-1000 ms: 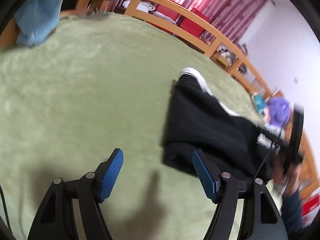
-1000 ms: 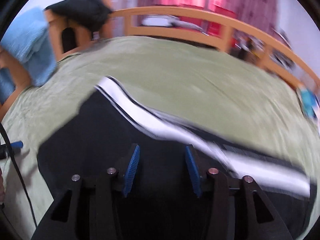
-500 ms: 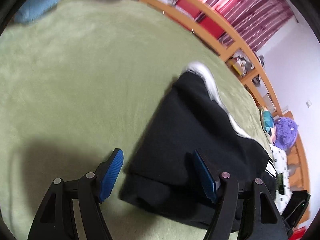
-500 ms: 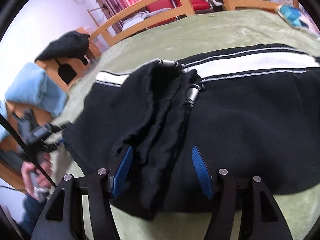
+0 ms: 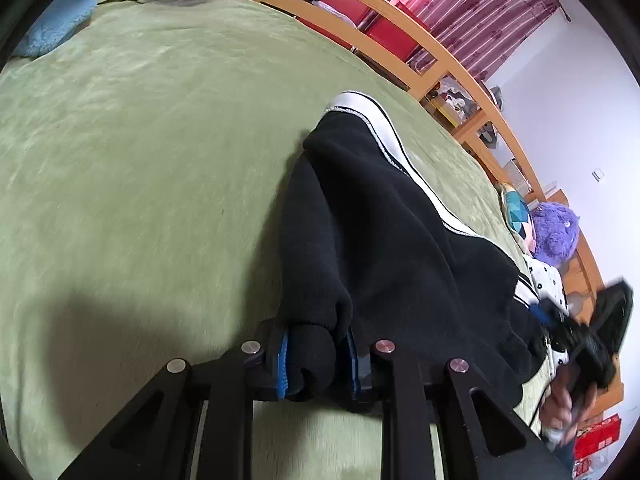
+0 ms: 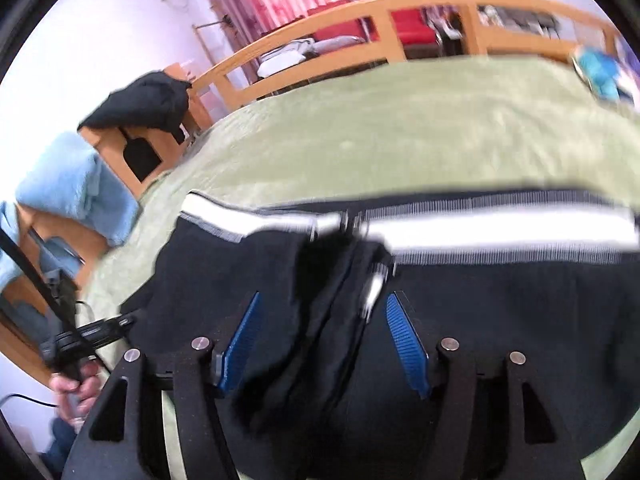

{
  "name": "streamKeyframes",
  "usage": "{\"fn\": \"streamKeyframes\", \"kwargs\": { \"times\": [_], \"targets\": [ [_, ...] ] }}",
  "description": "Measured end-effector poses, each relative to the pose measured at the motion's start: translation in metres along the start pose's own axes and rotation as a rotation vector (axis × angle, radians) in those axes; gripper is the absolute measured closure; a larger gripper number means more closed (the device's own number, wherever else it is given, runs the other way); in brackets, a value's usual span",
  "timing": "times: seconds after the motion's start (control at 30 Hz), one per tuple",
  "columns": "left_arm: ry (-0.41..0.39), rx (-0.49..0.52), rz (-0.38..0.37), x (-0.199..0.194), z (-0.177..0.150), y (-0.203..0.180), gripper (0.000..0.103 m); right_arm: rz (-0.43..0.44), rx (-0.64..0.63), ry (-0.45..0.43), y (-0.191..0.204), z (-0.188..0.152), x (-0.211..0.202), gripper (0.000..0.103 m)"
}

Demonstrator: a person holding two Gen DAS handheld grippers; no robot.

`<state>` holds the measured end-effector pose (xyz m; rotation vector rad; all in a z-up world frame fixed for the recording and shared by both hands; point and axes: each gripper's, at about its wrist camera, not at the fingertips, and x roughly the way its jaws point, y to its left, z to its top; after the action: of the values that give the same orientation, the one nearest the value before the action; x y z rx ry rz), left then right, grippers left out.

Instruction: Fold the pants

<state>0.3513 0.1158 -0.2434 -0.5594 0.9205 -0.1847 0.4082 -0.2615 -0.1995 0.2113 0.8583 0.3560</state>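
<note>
Now pants [image 5: 384, 216] are gripped on the bed [image 5: 140, 128].
Left gripper [image 5: 316, 360] is clamped on the hem; right gripper [image 6: 324, 344] is held apart over the waistband.

- No legible text, label, brand, number or sign appears in either wrist view.
- Red box [image 5: 596, 442], lower right of the left wrist view: pale markings on its face, too small and blurred to read.

Left wrist view: low and close over the green blanket [image 5: 140, 152], facing along the pants [image 5: 380, 240] toward the upper-right headboard rail. Right wrist view: close above the pants [image 6: 500, 300], facing the rail. Both share pants and blanket [image 6: 400, 128].
</note>
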Motion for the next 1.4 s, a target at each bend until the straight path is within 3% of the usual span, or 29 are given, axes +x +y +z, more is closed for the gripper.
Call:
{"fn": "streamKeyframes", "kwargs": {
  "times": [0.17,0.23,0.3,0.33,0.37,0.43,0.5,0.6,0.7,0.73,0.87,0.9,0.97,1.07,1.13,1.2,1.23,1.3,1.4],
  "targets": [
    [0.019,-0.05,-0.019,-0.004,-0.012,0.008,0.083,0.058,-0.067,0.053,0.022,0.019,0.037,0.043],
    [0.015,-0.027,-0.004,-0.002,-0.015,0.007,0.082,0.03,-0.097,0.094,0.029,0.019,0.065,0.057],
    [0.015,-0.034,-0.009,-0.001,-0.013,0.007,0.082,0.018,-0.09,0.165,0.028,0.019,0.09,0.099],
    [0.018,-0.034,-0.006,0.0,-0.013,0.006,0.082,0.048,-0.07,0.187,0.025,0.019,0.099,0.099],
    [0.02,-0.03,-0.007,0.0,-0.012,0.005,0.082,0.03,-0.074,0.156,0.026,0.022,0.098,0.099],
    [0.001,-0.023,-0.03,-0.007,-0.011,0.003,0.082,-0.02,-0.146,0.036,0.035,0.036,0.077,0.099],
    [-0.018,0.008,-0.035,-0.011,-0.009,-0.004,0.082,0.007,-0.122,-0.076,0.037,0.051,0.049,0.099],
    [0.001,0.009,0.011,-0.005,-0.01,-0.006,0.081,-0.036,-0.111,0.029,0.032,0.051,0.063,0.099],
    [0.03,-0.021,0.022,0.002,-0.011,0.003,0.074,-0.097,-0.126,0.223,0.021,0.021,0.103,0.09],
    [0.036,-0.039,0.009,0.003,-0.01,0.006,0.072,-0.095,-0.147,0.237,0.021,0.013,0.103,0.09],
    [0.044,-0.121,-0.014,-0.001,-0.012,0.022,0.046,-0.13,-0.133,0.143,0.023,0.005,0.052,0.064],
    [0.038,-0.127,-0.025,-0.002,-0.014,0.024,0.045,-0.146,-0.124,0.118,0.024,0.001,0.04,0.057],
    [0.04,-0.137,-0.037,0.001,-0.017,0.027,0.044,-0.153,-0.103,0.078,0.023,-0.012,0.016,0.054],
    [0.043,-0.166,-0.057,0.009,-0.019,0.026,0.044,-0.127,-0.109,0.13,0.027,-0.046,0.004,0.055],
    [0.033,-0.189,-0.071,0.014,-0.019,0.024,0.046,-0.169,-0.109,0.132,0.025,-0.068,0.006,0.056],
    [0.023,-0.191,-0.057,0.018,-0.017,0.015,0.064,-0.143,-0.043,0.115,0.015,-0.072,0.004,0.055],
    [0.011,-0.177,-0.028,0.018,-0.015,0.01,0.066,-0.127,-0.003,0.128,0.008,-0.068,0.001,0.056],
    [-0.026,-0.119,0.0,0.01,-0.01,-0.003,0.081,-0.106,0.049,0.115,0.008,-0.065,-0.011,0.056],
    [-0.08,-0.079,-0.029,-0.01,-0.003,-0.018,0.083,-0.143,0.004,0.08,0.011,-0.07,-0.041,0.056]
  ]
}}
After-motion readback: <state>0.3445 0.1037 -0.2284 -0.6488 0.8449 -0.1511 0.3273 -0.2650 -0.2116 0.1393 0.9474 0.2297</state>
